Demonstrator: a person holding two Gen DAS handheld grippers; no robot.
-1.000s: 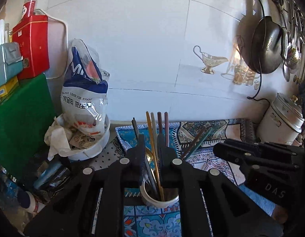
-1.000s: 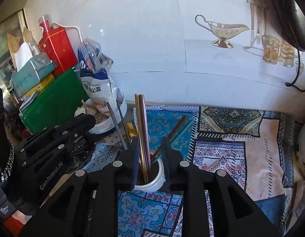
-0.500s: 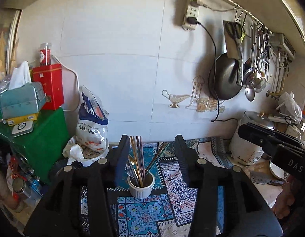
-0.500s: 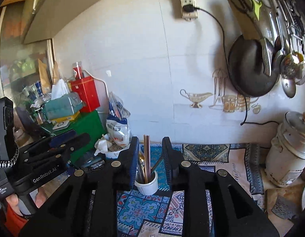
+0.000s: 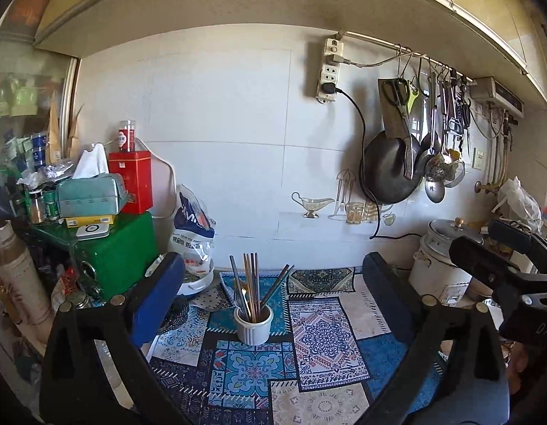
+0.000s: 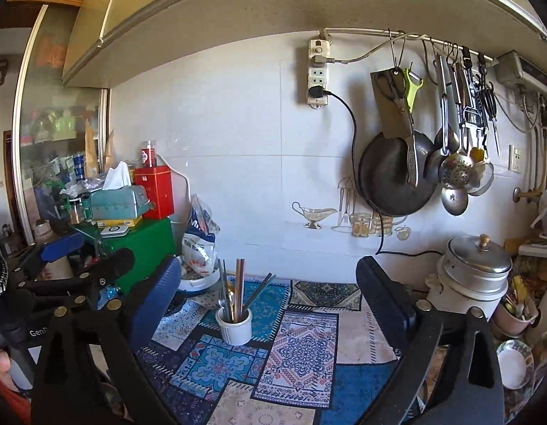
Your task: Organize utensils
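Note:
A white ribbed cup (image 5: 254, 326) (image 6: 234, 329) stands on the patterned mat (image 5: 319, 340). It holds chopsticks (image 5: 251, 281) (image 6: 240, 283), a gold spoon and dark-handled cutlery, all upright or leaning. My left gripper (image 5: 271, 265) hangs well back from the cup. Its jaws are opening wide and nothing is between them. My right gripper (image 6: 268, 269) is likewise back from the cup, jaws opening wide and empty. Each gripper also shows at the edge of the other's view: the right gripper (image 5: 503, 265) and the left gripper (image 6: 78, 276).
A green box (image 5: 124, 248) with a tissue box and a red tin stands at the left, with a printed bag (image 5: 192, 233) in a white bowl beside it. A lidded metal pot (image 6: 475, 269) and a plate (image 6: 514, 364) are at the right. A wok (image 5: 390, 173) and ladles hang on the wall.
Both grippers have drawn back and up from the cup, where their jaws stood narrow around the utensil handles. Both jaws now stand wide apart, and the utensils stay in the cup.

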